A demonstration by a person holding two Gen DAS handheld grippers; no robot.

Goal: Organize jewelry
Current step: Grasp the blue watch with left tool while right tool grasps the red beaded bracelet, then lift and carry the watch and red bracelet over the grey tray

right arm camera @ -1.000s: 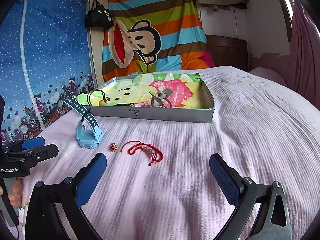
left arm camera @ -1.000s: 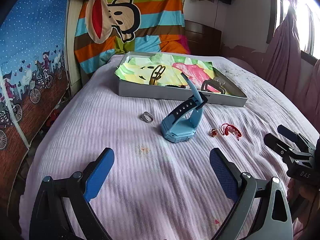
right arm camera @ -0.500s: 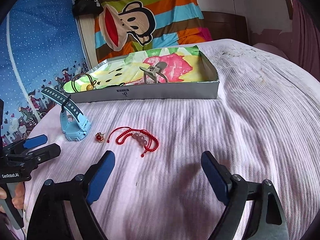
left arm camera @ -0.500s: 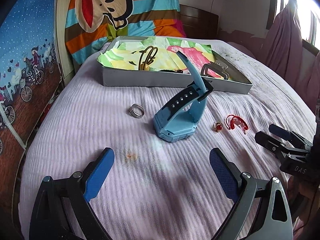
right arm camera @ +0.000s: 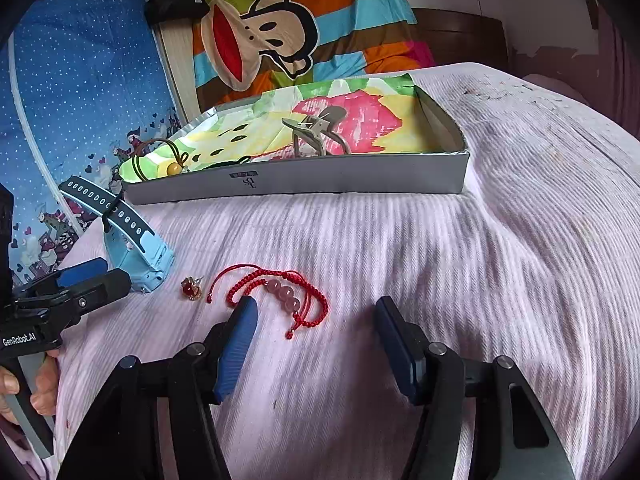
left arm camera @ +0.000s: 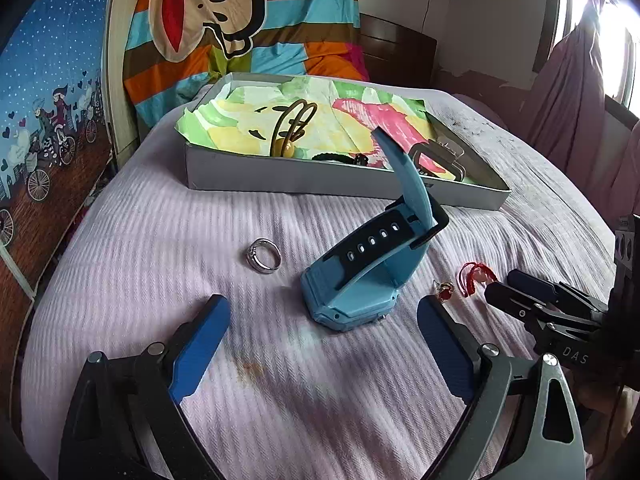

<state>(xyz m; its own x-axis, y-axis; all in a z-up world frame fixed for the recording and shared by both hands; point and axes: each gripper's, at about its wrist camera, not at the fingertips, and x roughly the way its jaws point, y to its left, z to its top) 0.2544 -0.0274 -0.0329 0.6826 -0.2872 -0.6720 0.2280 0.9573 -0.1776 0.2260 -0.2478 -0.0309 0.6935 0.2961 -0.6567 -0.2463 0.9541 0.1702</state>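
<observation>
On the pink ribbed bedspread (right arm camera: 460, 248), the right gripper (right arm camera: 316, 344) sits low with its jaws about half spread and closing, holding nothing; the red cord bracelet (right arm camera: 280, 296) with its three pink beads lies just ahead of the tips, its near loop falling between them and the left blue pad (right arm camera: 238, 340) already at the edge of the cord. To do this pick well, I judge the tips should go a little further forward and down so the bead cluster, the firmest part, sits squarely between the pads, which should press into the soft cover and close on beads rather than thin cord, which could slip out or snag. Just to the bracelet's left lies a small red-stoned trinket (right arm camera: 191, 287), close enough to be swept along, so the jaws should stay clear of it. Further left the left gripper (left arm camera: 320, 344) hovers wide open and empty, facing the blue smartwatch (left arm camera: 360, 276), which stands propped on its strap, with a silver ring (left arm camera: 264, 255) beside it. Behind everything sits the grey box (right arm camera: 320, 180), lined with bright painted paper, already holding a hair tie with a yellow bead (right arm camera: 168, 164) and a metal hair claw (right arm camera: 316, 136); its near wall is the one barrier a lifted bracelet must clear.
</observation>
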